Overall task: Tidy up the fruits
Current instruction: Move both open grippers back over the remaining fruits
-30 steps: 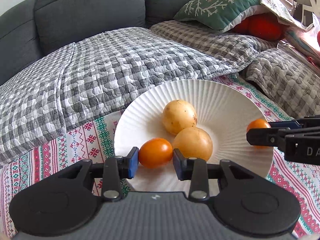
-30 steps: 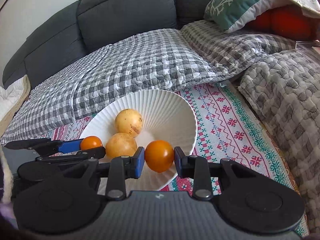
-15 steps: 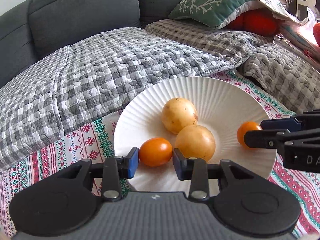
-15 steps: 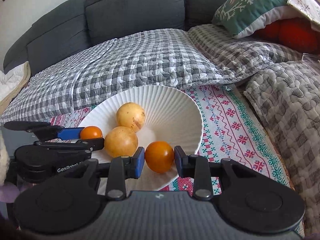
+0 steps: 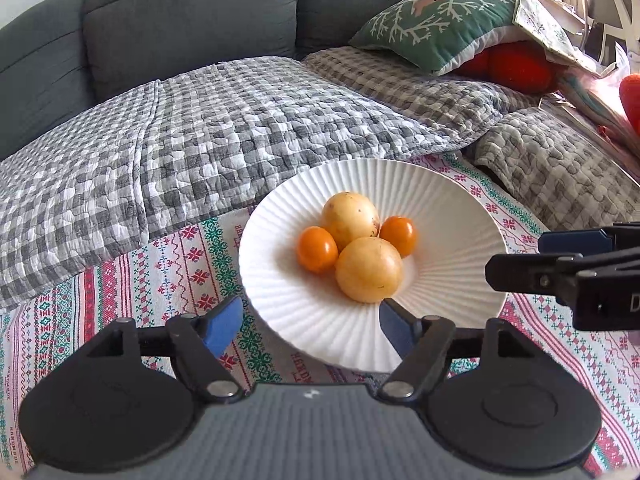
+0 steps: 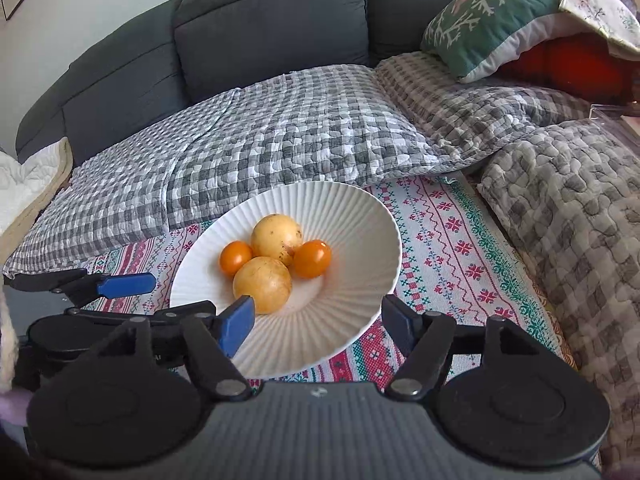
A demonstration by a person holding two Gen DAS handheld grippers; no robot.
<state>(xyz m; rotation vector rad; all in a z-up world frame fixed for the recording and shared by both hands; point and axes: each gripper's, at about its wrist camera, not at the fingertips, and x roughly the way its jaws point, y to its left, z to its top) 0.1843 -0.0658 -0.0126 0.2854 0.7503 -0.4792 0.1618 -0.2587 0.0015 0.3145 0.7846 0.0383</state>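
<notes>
A white ribbed plate point(image 5: 452, 216) point(image 6: 360, 216) rests on a patterned cloth. In it lie two yellow round fruits point(image 5: 351, 216) point(image 5: 369, 269) and two small orange fruits point(image 5: 317, 249) point(image 5: 398, 235), all touching in a cluster. The right wrist view shows the same yellow pair point(image 6: 277, 239) point(image 6: 262, 284) and orange pair point(image 6: 236, 258) point(image 6: 313, 258). My left gripper point(image 5: 309, 316) point(image 6: 182, 295) hovers at the plate's near rim, jaws opening, nothing between them. My right gripper point(image 6: 316, 314) point(image 5: 516, 258) stands beside it at the rim, jaws likewise opening and bare.
The red, green and white patterned cloth point(image 5: 172, 264) covers the seat. A grey checked quilt point(image 5: 224, 128) lies behind the plate, a bunched grey quilt point(image 6: 568, 216) to the right. A green cushion point(image 5: 436, 20) rests on a red one point(image 5: 516, 64) against the dark sofa back point(image 5: 192, 12).
Both grippers were shut on an orange fruit each; now both have let go, opened wide and drawn back and up. The two orange fruits lie in the plate against the yellow ones.
</notes>
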